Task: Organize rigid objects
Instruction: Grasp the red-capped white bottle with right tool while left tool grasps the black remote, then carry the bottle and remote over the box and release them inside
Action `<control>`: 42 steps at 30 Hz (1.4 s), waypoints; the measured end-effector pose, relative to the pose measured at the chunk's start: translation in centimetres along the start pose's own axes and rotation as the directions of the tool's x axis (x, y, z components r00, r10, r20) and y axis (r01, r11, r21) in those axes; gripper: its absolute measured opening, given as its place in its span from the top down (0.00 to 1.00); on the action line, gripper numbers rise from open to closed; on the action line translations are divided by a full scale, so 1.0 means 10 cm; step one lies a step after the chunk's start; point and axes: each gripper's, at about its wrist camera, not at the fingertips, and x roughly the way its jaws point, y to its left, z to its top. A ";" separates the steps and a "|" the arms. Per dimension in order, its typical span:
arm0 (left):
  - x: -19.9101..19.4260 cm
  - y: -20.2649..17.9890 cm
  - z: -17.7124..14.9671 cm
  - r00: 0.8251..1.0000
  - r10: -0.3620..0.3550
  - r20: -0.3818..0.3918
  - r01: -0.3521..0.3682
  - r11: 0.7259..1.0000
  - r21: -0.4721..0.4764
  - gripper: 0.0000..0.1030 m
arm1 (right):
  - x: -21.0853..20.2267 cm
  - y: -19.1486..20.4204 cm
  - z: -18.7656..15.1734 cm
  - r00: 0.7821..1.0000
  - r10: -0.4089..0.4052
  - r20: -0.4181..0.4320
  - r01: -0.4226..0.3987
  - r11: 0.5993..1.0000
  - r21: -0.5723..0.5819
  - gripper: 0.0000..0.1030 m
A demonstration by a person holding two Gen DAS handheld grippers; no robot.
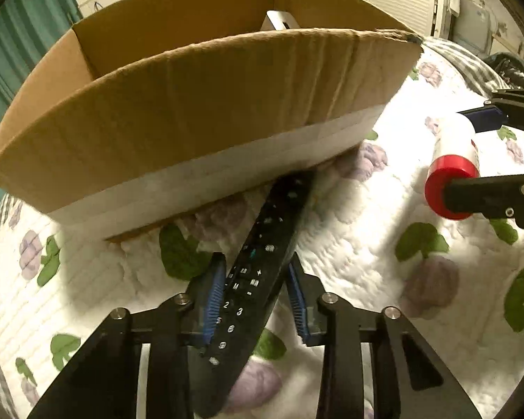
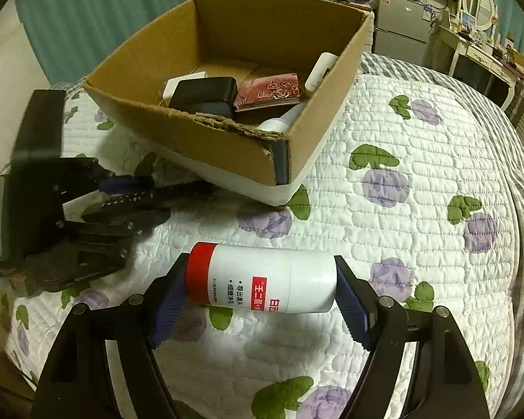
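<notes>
Everything is being gathered toward the cardboard box (image 2: 223, 139) sitting on the flowered quilt (image 2: 419, 160). In front of the box's near wall, the left gripper (image 1: 255, 296) is pinching a black remote control (image 1: 262, 265) across its width, blue pads pressed against both long edges, the remote's far tip reaching almost to the foot of the box. To the right of the box's near corner, the right gripper (image 2: 262, 296) is spread wide and clamping a white bottle (image 2: 262, 279) end to end, one pad on the red cap and one on the base, the bottle lying crosswise between the fingers.

I'd judge both items are being carried to the box. To do it well, each should be lifted clear above the torn front rim before moving in, since the remote is sitting low and would snag the wall. The end-to-end hold on the bottle looks slippery, so keeping it level and unhurried seems wise.

The right wrist view is looking down into the box, showing a black case (image 2: 206, 96), a red rose-patterned wallet (image 2: 269, 92) and white items already inside. The left wrist view is mostly seeing the outer wall, but is showing the remote's buttons plainly.
</notes>
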 end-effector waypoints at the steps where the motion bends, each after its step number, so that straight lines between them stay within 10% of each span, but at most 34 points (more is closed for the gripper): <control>1: -0.04 -0.01 -0.01 1.000 0.012 -0.004 -0.012 1.000 0.003 0.73 | -0.02 0.01 -0.02 1.000 0.003 0.002 -0.003 1.000 0.004 0.25; 17: -1.16 0.10 -0.16 0.994 0.069 0.086 -0.045 0.966 -0.253 0.82 | -0.60 0.28 0.07 0.989 0.042 0.142 -0.035 0.998 -0.050 0.25; 26: -1.31 0.27 0.49 0.982 0.080 0.172 -0.028 0.958 -0.284 0.82 | -1.03 0.31 0.58 0.960 0.008 0.280 0.021 0.995 -0.101 0.25; 42: -0.45 0.93 1.46 0.991 0.001 0.134 0.037 0.958 -0.283 0.82 | -0.57 0.11 1.53 0.956 -0.064 0.287 0.094 0.991 -0.093 0.25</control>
